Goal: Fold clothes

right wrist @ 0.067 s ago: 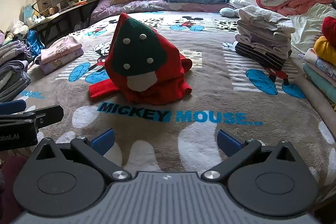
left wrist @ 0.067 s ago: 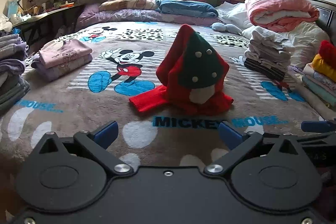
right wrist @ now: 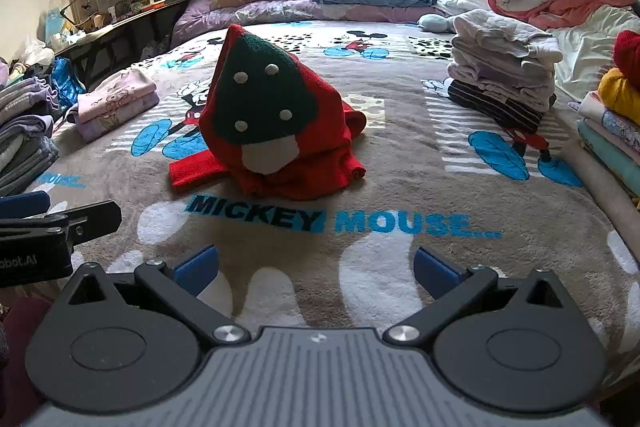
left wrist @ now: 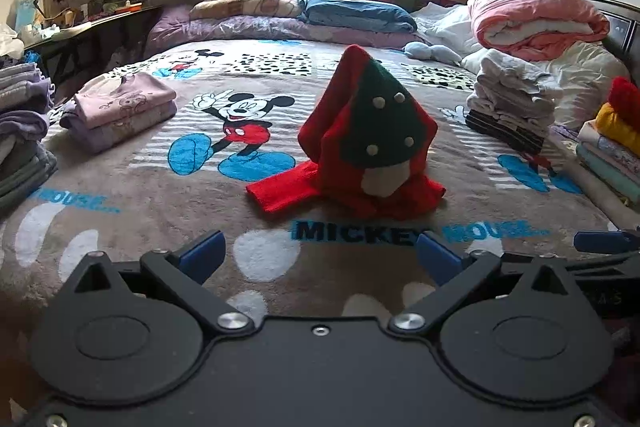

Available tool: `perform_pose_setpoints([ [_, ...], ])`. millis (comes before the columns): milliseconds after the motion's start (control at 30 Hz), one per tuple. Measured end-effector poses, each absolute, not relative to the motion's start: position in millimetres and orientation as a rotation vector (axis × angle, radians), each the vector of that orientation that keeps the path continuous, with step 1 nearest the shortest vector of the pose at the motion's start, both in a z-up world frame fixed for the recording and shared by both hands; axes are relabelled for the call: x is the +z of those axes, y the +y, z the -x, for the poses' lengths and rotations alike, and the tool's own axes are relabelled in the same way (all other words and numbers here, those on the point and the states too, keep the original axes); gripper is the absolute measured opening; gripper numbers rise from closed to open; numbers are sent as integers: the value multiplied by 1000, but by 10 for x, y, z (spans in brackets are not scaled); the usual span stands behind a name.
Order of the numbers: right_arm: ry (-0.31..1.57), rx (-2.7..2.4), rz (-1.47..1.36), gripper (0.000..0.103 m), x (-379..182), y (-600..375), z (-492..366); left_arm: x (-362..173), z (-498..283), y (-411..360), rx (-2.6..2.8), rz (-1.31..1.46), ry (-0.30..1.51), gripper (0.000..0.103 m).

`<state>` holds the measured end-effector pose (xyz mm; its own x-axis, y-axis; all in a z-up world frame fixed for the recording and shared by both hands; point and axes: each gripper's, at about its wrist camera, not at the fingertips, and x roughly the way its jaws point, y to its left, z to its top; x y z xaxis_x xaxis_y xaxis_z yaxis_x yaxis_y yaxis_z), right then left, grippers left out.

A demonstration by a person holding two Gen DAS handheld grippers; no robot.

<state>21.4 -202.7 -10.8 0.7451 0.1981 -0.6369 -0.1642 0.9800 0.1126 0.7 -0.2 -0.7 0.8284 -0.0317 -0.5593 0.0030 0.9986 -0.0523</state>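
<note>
The red knitted garment with a dark green, white-dotted tree patch [left wrist: 366, 143] stands heaped in a peak near the middle of the brown Mickey Mouse blanket [left wrist: 132, 195], one sleeve trailing toward the near edge. Compared with a moment ago nothing has visibly shifted, so in my judgement folding has not begun. The left gripper [left wrist: 320, 259] and right gripper [right wrist: 316, 269] both hang spread wide and empty at the near edge, well short of it. No containers show; folded stacks [right wrist: 504, 75] line the blanket's side edges.
</note>
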Motion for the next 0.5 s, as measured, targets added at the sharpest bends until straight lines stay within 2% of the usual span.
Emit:
perform_pose_setpoints([
  [500,708,207,-53,103,-127,-2010,-226,-53,-46,-11,-8,39,618,103],
])
